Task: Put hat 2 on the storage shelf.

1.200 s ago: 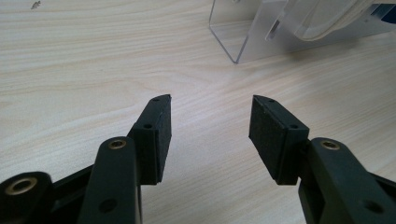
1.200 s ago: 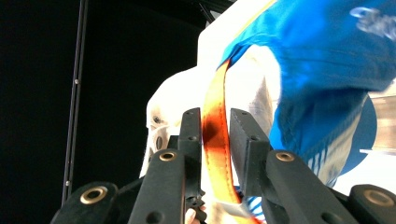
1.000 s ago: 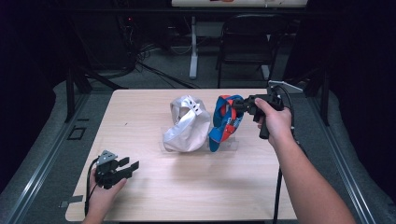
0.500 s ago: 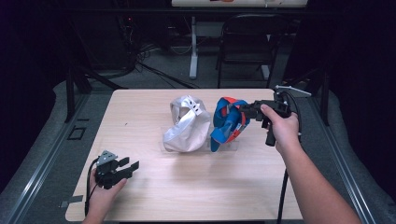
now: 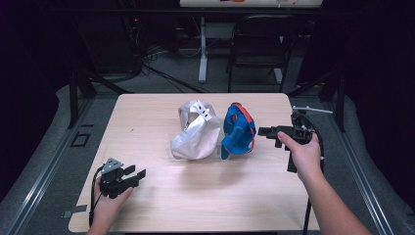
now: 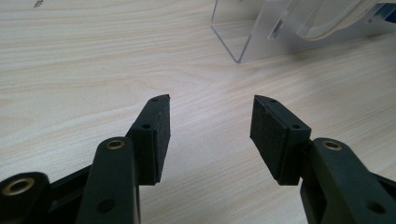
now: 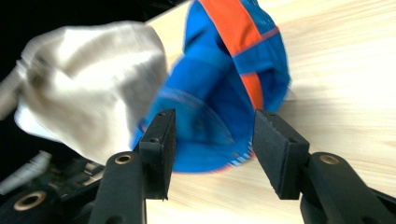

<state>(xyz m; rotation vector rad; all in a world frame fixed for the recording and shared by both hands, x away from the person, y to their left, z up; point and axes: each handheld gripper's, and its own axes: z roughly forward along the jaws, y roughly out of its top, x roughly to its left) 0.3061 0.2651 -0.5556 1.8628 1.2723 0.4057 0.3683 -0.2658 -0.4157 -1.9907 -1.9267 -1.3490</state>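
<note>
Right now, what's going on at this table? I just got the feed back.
A person holds a two-finger gripper in each hand over a light wooden table. The right gripper is open and sits just beside a blue cap with orange stripes, not gripping it. A silver-grey cap stands next to the blue one, both seemingly on a clear plastic stand. The left gripper rests open near the table's front left, holding nothing.
</note>
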